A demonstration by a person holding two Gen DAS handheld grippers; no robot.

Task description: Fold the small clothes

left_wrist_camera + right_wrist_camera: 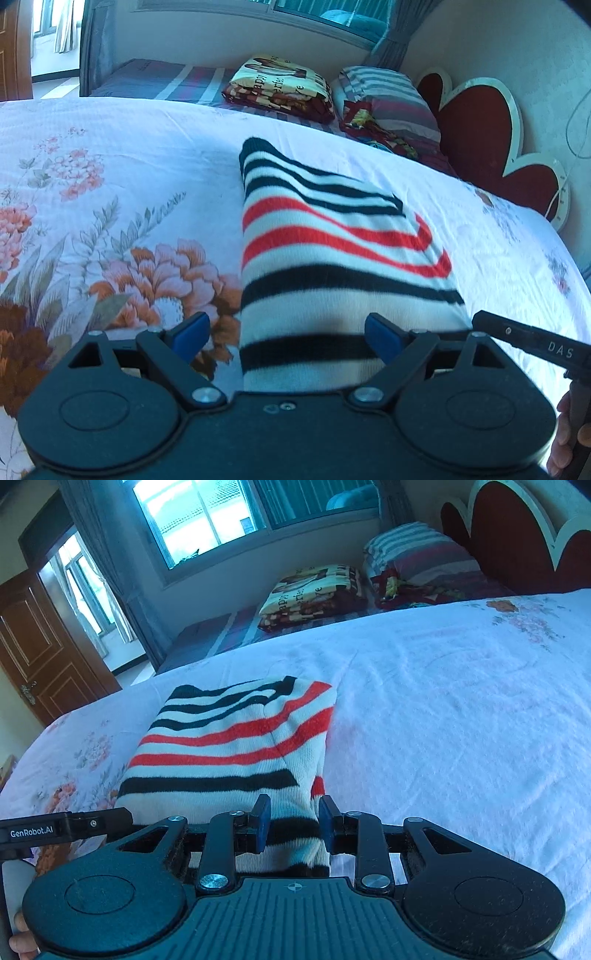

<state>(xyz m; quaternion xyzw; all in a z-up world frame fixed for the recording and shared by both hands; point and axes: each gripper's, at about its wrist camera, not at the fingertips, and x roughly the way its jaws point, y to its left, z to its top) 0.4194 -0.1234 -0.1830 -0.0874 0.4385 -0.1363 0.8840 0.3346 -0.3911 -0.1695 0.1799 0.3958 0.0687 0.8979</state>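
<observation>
A small knitted garment with white, black and red stripes (332,251) lies folded into a long narrow shape on the floral bedsheet (110,177). My left gripper (288,332) is open, its blue pads spread wide over the near left end of the garment. In the right wrist view the garment (229,746) lies ahead and to the left. My right gripper (293,821) has its blue pads partly closed around the near right corner of the garment; the cloth sits between them, with small gaps at the pads.
The other gripper's black arm shows at the right edge (532,343) and at the left edge (55,829). A folded printed blanket (280,88) and striped pillows (388,96) lie at the far side. A red heart-shaped headboard (480,122) stands on the right. A brown door (40,646) is at left.
</observation>
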